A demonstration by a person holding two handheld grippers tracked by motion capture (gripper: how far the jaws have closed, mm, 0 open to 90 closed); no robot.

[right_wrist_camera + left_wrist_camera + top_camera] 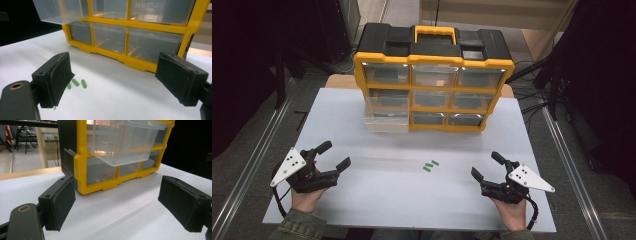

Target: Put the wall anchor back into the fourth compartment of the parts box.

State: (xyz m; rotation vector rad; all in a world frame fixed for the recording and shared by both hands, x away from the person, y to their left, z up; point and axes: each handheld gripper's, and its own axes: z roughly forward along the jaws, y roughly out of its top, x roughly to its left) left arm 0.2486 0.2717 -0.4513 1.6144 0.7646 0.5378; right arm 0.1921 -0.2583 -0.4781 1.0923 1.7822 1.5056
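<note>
1. Tools rest low at the near desk (377, 200) edge: left tool (335, 155) and right tool (484, 166) both gape wide, empty; green pegs (430, 165) lie between them.
2. Left gripper view: pulled-out drawer (125, 142) overhangs the cabinet (82, 165).
3. Right gripper view: pegs near its left pad.

No text or label can be read anywhere.

Organiser cabinet (432, 75): yellow frame, black top and sides, clear colourless drawers. Three small pegs (430, 165): bright green, plain. Table (377, 200): white, unpatterned. Left gripper (334, 156) and right gripper (484, 165): black, with grey three-cornered plates dotted black.
</note>
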